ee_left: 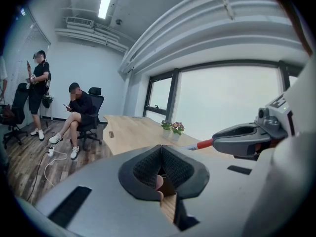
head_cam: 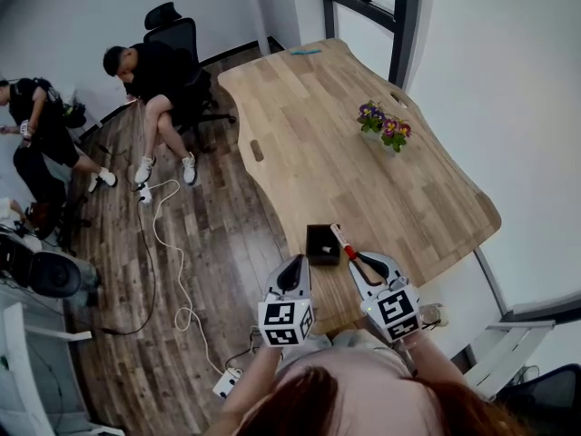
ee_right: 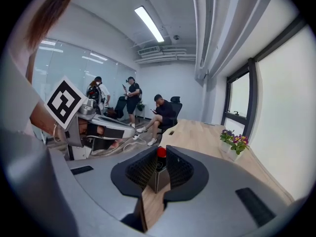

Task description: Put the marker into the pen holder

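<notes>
Right gripper [head_cam: 361, 263]: I have it clamped on the marker [head_cam: 343, 242], whose red end pokes out past the jaws.
Marker: tilted, just right of the pen holder [head_cam: 321, 243] near the table [head_cam: 363, 171] edge, not yet inside.
Left gripper [head_cam: 293, 271]: jaws together, empty, near the holder.
Doing it well: I'd centre the tip over the opening, stand it upright, lower it, then release.

**Hidden, cropped, unreadable**

Marker [head_cam: 343, 241]: lower end buried between the clamped jaws of the right gripper [head_cam: 357, 263]; right gripper view shows only a red bit. Pen holder [head_cam: 322, 243] interior too dark to read. Small blue item [head_cam: 305, 51] at the table's [head_cam: 309, 143] far end unidentifiable. Standing person [head_cam: 41, 130] clipped by left edge.
</notes>
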The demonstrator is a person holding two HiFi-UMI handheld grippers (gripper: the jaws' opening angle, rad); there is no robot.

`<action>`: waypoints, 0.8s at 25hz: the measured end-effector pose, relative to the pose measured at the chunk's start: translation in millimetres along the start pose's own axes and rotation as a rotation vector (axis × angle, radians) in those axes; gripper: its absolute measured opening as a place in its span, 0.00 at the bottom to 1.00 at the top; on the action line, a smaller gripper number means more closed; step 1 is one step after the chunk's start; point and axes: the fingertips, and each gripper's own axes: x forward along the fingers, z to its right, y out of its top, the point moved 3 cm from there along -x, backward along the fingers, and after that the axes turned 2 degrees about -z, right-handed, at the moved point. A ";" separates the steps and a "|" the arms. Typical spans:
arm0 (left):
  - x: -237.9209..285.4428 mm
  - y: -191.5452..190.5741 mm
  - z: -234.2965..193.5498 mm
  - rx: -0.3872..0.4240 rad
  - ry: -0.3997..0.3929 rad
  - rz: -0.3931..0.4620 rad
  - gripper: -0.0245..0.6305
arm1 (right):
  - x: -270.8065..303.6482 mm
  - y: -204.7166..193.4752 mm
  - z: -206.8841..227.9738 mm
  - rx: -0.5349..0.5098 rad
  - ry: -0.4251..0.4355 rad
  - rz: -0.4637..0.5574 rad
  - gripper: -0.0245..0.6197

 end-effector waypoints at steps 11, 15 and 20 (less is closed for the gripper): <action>4.8 -0.2 -5.5 -0.006 0.000 0.002 0.04 | 9.2 -7.6 3.6 0.086 0.042 -0.031 0.11; 3.7 -0.9 -10.6 -0.015 0.009 0.001 0.04 | 15.6 -8.4 5.1 0.125 0.055 -0.038 0.11; 3.5 -3.5 -17.7 -0.026 0.027 0.001 0.04 | 26.7 -13.1 7.4 0.160 0.070 -0.053 0.11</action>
